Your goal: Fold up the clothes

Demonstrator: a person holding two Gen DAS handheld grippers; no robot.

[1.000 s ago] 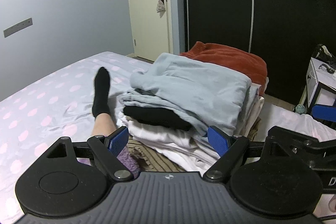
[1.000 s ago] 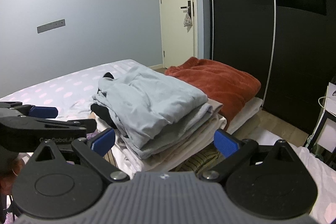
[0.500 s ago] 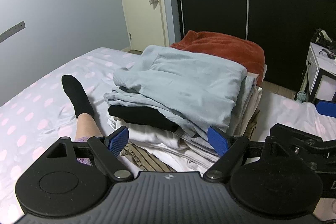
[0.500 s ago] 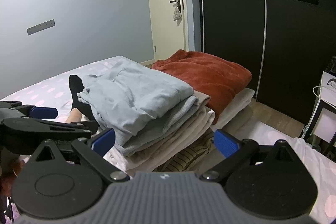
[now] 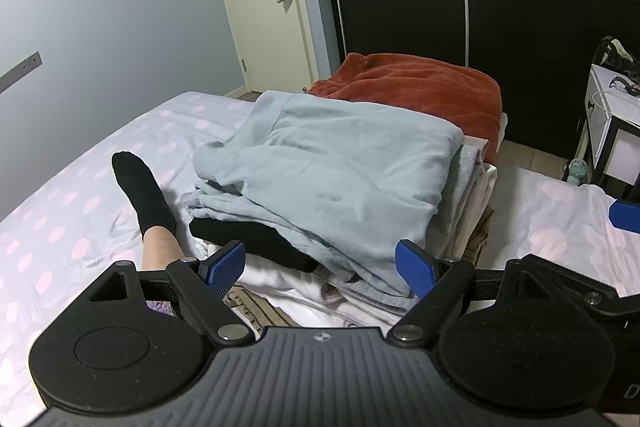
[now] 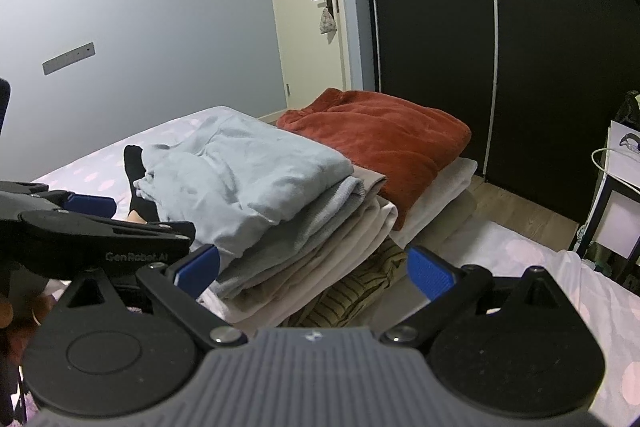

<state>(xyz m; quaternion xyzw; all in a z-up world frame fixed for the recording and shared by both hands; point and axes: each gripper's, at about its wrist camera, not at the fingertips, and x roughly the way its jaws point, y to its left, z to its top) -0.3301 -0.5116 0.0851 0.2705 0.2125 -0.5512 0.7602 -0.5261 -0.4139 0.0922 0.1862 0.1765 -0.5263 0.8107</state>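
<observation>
While both grippers hang apart from any cloth, the work looks to stand between garments, or perhaps at its close; the left gripper (image 5: 320, 265) has its blue pads spread wide with nothing between them, and the right gripper (image 6: 314, 267) is likewise wide open and empty, the two held side by side just short of the stack of folded clothes (image 5: 340, 227). That stack lies on the bed (image 5: 72, 211), its spotted sheet bare to the left; on top sits a pale blue garment (image 6: 240, 179), folded but a little rumpled at its near-left corner, over a black layer (image 5: 256, 239), white and beige pieces, and a striped brown item (image 6: 352, 291) at the bottom edge. Behind it a rust-red fleece (image 6: 380, 135) rests on a white towel. The person's leg in a black sock (image 5: 140, 187) stretches along the sheet just left of the pile. No unfolded garment shows in either view, so I cannot tell which piece comes next; if the blue top is to be tidied, the next move calls for lowering the open jaws onto its loose corner, closing on the upper layer alone, and drawing it flat without dragging the pile askew.
</observation>
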